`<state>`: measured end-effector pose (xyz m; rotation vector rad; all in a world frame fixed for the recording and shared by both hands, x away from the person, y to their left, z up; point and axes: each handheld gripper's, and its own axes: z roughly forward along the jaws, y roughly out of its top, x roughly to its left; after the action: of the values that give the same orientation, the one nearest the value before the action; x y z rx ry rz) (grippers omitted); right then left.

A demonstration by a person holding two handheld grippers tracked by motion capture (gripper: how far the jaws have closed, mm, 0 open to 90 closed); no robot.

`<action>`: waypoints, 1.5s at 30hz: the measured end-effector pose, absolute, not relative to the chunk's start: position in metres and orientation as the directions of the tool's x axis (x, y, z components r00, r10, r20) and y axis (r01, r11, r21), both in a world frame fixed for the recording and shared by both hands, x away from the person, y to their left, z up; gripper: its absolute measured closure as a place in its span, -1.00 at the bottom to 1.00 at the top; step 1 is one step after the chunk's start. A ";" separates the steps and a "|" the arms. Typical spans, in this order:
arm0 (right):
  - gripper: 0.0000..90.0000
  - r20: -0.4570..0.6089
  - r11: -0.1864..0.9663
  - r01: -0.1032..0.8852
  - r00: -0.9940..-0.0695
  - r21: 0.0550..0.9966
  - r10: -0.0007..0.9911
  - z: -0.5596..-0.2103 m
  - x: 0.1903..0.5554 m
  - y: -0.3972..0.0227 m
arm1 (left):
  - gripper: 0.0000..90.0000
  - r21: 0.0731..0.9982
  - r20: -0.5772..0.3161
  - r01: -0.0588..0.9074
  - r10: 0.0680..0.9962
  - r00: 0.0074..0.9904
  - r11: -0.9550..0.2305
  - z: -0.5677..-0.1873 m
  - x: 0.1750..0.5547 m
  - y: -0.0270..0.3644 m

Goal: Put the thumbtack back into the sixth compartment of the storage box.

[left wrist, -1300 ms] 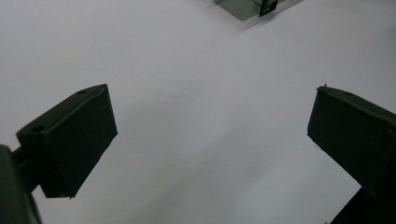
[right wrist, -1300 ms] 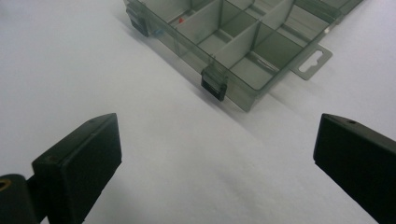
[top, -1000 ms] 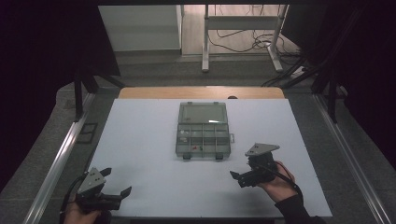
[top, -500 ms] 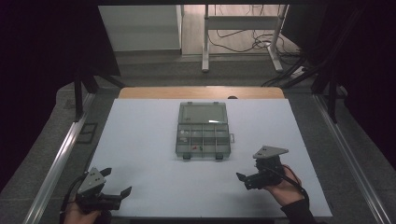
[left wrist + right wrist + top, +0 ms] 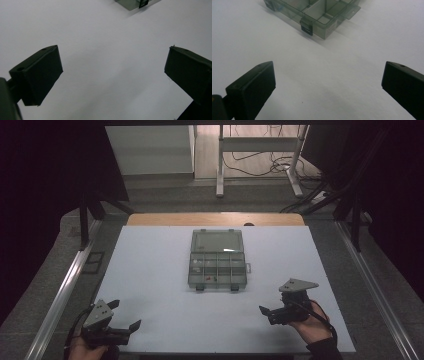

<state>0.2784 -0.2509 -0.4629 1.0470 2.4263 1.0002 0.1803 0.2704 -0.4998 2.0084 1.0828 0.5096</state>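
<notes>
Listing what we see on the white table [image 5: 150,270]:

Item one: a box [image 5: 218,260] of clear grey plastic, lid open and lying flat toward the far edge. It sits at the middle of the surface, a little nearer the far edge than the near one. We count several compartments in its tray; small items lie in some, too small for us to name. Two dark latches hang on its near side; we see one latch [image 5: 306,27] plainly in the right gripper view.

Item two: left gripper [image 5: 125,316], held in a hand [image 5: 82,351] at the near left corner. Its jaws stand wide apart and hold nothing; in the left gripper view we see bare table between them and a corner of the box [image 5: 132,3] at the top.

Item three: right gripper [image 5: 267,312], held in a hand [image 5: 312,326] near the near right corner, well apart from the box. Its jaws are spread wide and empty, pointing left.
</notes>
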 end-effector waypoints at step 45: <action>-1.00 -0.034 0.407 0.562 -0.557 0.720 0.830 -0.472 0.247 -0.304 | -0.96 0.788 -0.015 0.518 0.831 0.556 -0.332 -0.500 0.181 0.270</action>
<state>0.2473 -0.3043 -0.4717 1.1947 2.2806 0.9459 0.1808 0.2698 -0.4998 2.0104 1.0841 0.5098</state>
